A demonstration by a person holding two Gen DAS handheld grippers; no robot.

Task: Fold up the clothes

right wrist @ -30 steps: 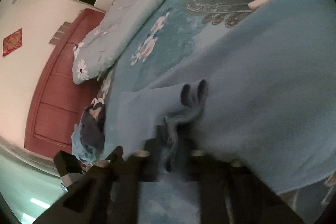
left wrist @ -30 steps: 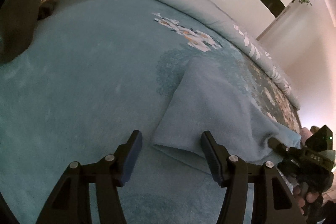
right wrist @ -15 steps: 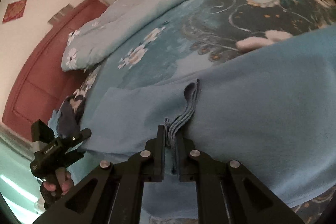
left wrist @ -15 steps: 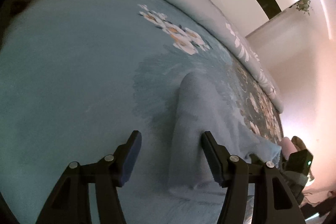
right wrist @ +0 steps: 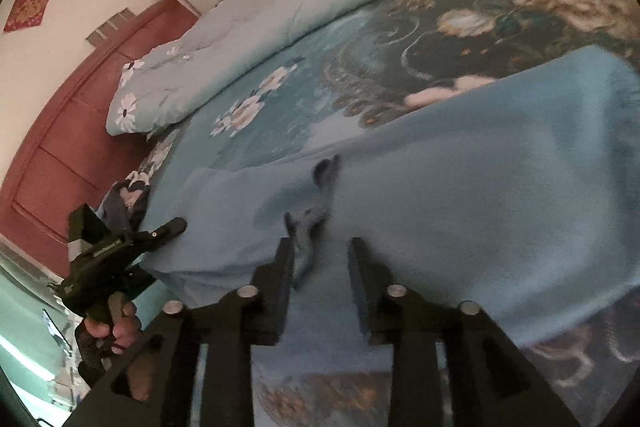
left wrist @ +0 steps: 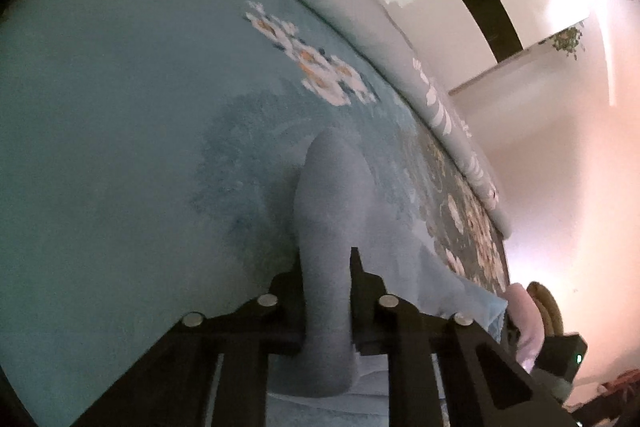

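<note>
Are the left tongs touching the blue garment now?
Touching. In the left wrist view, the left tongs have just been closing, and both fingers press a raised fold of the blue garment.

Wrist cams close, angled down; share garment (left wrist: 328, 227).

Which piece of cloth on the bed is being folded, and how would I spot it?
Look at the big bed with the flowery blue cover. Lying flat across its near side is a plain light blue cloth, and the left tool pinches its bunched end. Unlike the cover and the flowered quilt behind it, it has no flowers or swirls.
</note>
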